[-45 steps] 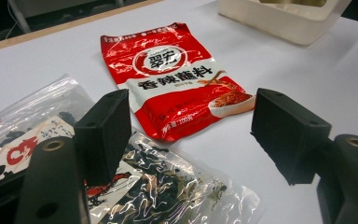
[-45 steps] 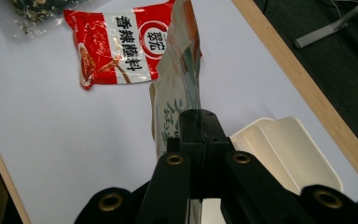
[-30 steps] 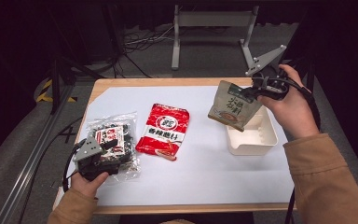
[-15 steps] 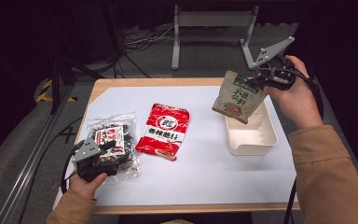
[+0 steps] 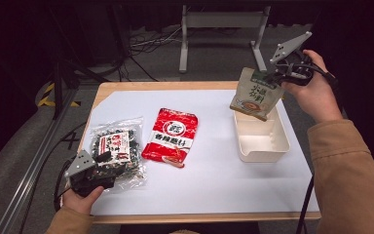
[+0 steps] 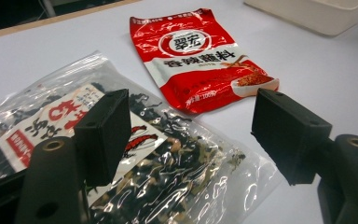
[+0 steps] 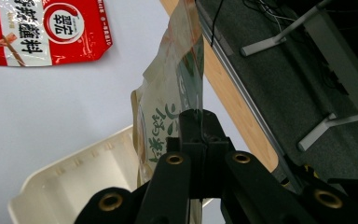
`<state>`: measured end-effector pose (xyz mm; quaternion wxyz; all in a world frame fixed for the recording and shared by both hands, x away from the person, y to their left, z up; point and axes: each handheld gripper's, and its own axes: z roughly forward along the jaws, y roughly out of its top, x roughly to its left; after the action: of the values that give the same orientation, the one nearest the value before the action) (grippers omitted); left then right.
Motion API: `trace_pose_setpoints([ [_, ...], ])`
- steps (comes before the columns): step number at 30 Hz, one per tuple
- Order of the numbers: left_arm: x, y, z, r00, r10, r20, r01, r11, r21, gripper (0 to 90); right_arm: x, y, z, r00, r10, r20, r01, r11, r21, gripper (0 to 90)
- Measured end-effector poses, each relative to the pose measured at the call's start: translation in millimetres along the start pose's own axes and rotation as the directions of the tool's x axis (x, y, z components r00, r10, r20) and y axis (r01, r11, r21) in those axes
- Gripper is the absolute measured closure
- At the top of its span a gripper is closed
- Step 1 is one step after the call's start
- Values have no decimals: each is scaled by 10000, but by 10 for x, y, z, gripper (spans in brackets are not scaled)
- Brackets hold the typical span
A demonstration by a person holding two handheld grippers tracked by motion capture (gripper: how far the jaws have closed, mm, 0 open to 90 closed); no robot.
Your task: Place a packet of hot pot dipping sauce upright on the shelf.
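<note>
Holding a beige soup-mix pouch (image 5: 255, 93) by its top edge, the right claw (image 5: 278, 74) is clamped fully shut on the film; in the right gripper view the jaws meet on the pouch's clear upper seal (image 7: 192, 79), with the pouch hanging below them. Directly beneath the claw sits the white plastic bin (image 5: 262, 142), and the pouch's lower corner hangs just above the bin's far end, not yet resting inside as far as the high view shows.

Left claw (image 6: 191, 135): jaws stand wide apart, nothing gripped. It hovers low over the clear bag of dried black fungus (image 5: 115, 151); one jaw is above the bag's printed label, the other beyond the bag's edge over bare counter (image 5: 214, 185). No pad presses the bag.

Ahead of the left claw, just past the fungus bag, lies the red seasoning packet (image 5: 171, 137), flat and untouched.

Judgement on progress: work appears to be loading packets into the bin. Bin looks empty, so none is deposited yet. First pouch is at the drop point; lowering and release remain. Fungus bag is next, grasp not yet made. Red packet remains after that.
</note>
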<state>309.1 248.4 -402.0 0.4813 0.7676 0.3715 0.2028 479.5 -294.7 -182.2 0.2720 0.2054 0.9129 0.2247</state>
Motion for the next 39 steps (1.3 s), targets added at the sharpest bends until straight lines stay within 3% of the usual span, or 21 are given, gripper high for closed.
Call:
trace_pose_setpoints([
  [12,-13,-118,-183,9980,-287,-556,288,9996,7,288,-251,-66,94,9995,-35,309,42,9997,-230,900],
  [20,-16,-151,-226,9970,-358,-686,364,9993,73,287,-378,-101,229,9989,-135,439,151,9992,-365,900],
  [33,-6,-148,-197,9971,-346,-674,357,9993,142,286,-439,-128,442,9977,-356,578,371,9990,-242,900],
  [39,-4,-144,-183,9973,-368,-636,379,9992,153,286,-440,-120,506,9949,-734,689,725,9973,149,900],
])
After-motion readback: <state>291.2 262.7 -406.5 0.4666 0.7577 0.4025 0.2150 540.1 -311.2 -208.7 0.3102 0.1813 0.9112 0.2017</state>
